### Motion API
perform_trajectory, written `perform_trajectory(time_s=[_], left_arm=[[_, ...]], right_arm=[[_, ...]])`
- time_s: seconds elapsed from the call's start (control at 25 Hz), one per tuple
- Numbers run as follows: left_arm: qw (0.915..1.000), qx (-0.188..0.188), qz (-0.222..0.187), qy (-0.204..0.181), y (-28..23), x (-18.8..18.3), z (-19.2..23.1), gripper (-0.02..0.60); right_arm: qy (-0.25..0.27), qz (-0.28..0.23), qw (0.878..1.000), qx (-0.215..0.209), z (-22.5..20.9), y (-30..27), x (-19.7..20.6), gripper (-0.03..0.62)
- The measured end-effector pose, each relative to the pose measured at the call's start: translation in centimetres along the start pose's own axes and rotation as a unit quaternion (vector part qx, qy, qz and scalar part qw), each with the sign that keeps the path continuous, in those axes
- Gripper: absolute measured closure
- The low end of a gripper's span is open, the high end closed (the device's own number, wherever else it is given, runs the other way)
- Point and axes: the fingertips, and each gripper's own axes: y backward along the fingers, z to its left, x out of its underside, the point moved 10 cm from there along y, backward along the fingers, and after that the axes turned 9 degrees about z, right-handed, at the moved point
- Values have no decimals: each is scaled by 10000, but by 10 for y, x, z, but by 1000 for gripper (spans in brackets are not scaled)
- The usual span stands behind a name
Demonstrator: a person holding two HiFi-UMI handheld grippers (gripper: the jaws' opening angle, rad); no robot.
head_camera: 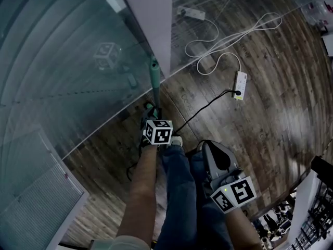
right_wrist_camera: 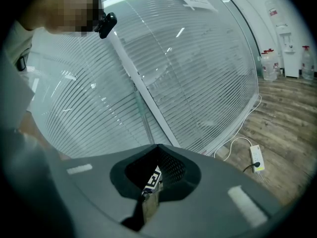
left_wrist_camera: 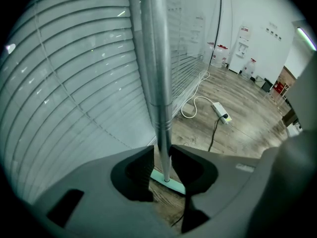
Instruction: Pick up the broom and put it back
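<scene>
Brackets the upright broom handle (left_wrist_camera: pixel 159 83) loosely between the left claw's (left_wrist_camera: pixel 162 158) narrowly parted jaws, beside the blinds (left_wrist_camera: pixel 74 83), with the right claw (right_wrist_camera: pixel 157 150) closed and empty.

Wooden floor (head_camera: pixel 281 124) carries power strip (head_camera: pixel 240 82), white cable (head_camera: pixel 221 33), black cable (head_camera: pixel 204 110); broom head (left_wrist_camera: pixel 168 184) stands on it.

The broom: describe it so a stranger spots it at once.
Find the glass wall with blinds, then its white post. The broom stands there, handle between the left gripper's jaws: a silver pole with green ends, unlike the white power strips nearby.
</scene>
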Motion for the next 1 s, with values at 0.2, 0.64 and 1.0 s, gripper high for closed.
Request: perform_trajectory(time_s=[0.2,0.64,1.0], left_arm=[[9999,52,40,115,-1,-1,3,435],[9998,31,110,190,11,11,3,388],[9995,131,-66,293,66,28,-16,495]], right_arm=[[-42,-27,10000,12,-2,-2,-1,591],[-41,-88,9999,-55,1,2,-4,591],[153,-211,9995,-177,20,25,-19,591]])
